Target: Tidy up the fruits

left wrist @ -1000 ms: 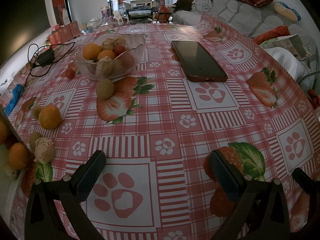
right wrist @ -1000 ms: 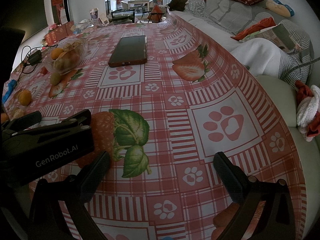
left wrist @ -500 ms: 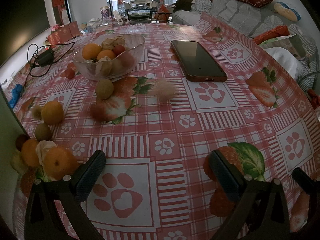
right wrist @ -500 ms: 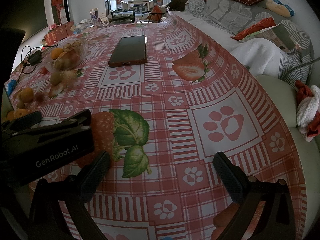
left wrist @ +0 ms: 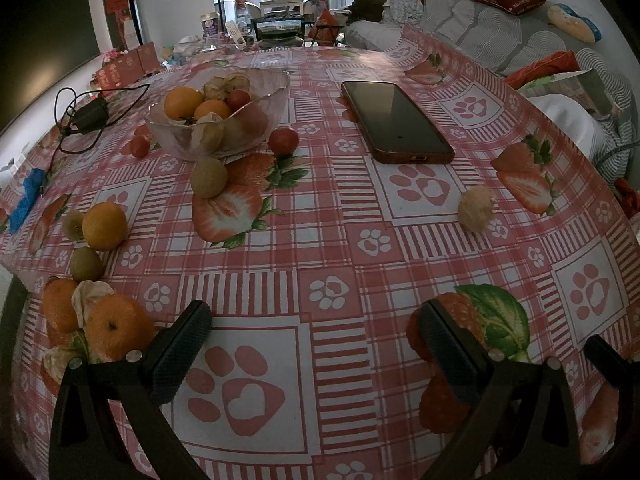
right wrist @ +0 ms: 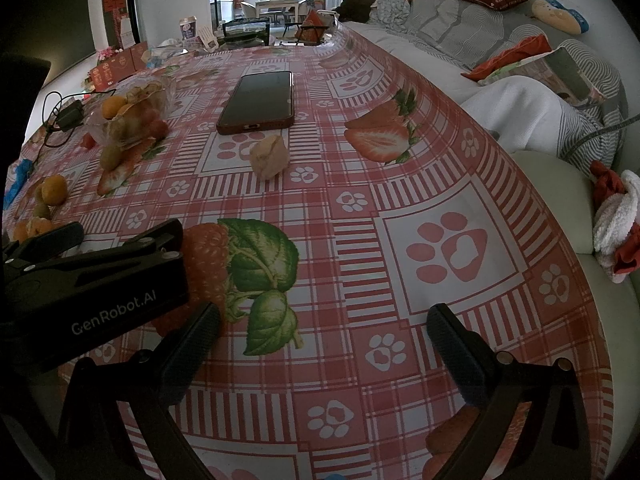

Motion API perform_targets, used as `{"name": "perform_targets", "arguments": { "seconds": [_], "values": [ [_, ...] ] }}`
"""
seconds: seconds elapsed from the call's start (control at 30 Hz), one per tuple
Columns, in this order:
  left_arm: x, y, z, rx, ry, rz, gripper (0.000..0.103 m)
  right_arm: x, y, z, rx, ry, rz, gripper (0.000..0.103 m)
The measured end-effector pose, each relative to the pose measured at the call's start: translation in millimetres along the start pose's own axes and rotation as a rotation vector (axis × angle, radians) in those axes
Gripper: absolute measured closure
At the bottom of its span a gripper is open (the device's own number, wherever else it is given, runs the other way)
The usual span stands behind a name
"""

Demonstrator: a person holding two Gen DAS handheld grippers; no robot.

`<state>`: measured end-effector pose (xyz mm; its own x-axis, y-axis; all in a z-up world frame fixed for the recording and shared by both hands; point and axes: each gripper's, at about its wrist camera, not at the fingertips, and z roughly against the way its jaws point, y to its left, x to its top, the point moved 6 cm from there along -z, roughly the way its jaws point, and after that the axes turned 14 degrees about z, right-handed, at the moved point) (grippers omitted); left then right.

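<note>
A glass bowl with oranges, husked fruits and a red fruit stands at the table's far left; it also shows in the right wrist view. Loose fruit lies around it: a red tomato, a green-brown fruit, an orange, small green fruits, two oranges at the near left, and a pale husked fruit on the right, also in the right wrist view. My left gripper is open and empty above the near table. My right gripper is open and empty, right of the left one.
A dark phone lies right of the bowl. A charger with cable and a blue item lie at the left edge. A sofa with cushions and blankets runs along the table's right side.
More fruit has rolled onto the table: oranges and a husk settled at the near left, a red tomato stopped by the bowl, and a husked fruit rolled right past the phone. Both grippers stayed still.
</note>
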<state>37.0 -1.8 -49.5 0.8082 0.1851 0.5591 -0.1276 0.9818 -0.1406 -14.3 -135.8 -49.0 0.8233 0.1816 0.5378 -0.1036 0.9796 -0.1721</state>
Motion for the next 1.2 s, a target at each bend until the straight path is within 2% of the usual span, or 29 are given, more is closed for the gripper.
{"name": "perform_targets", "arguments": {
  "seconds": [0.93, 1.03, 1.13, 1.2],
  "values": [
    [0, 0, 3, 0.004, 0.012, -0.022, 0.000, 0, 0, 0, 0.000, 0.000, 0.000, 0.000],
    [-2, 8, 28, -0.045, -0.008, -0.027, 0.000, 0, 0, 0, 0.000, 0.000, 0.000, 0.000],
    [-2, 24, 74, -0.148, -0.101, -0.054, 0.000, 0, 0, 0, 0.000, 0.000, -0.001, 0.000],
    [-6, 43, 99, -0.176, -0.151, -0.090, 0.000, 0, 0, 0, 0.000, 0.000, -0.001, 0.000]
  ]
}}
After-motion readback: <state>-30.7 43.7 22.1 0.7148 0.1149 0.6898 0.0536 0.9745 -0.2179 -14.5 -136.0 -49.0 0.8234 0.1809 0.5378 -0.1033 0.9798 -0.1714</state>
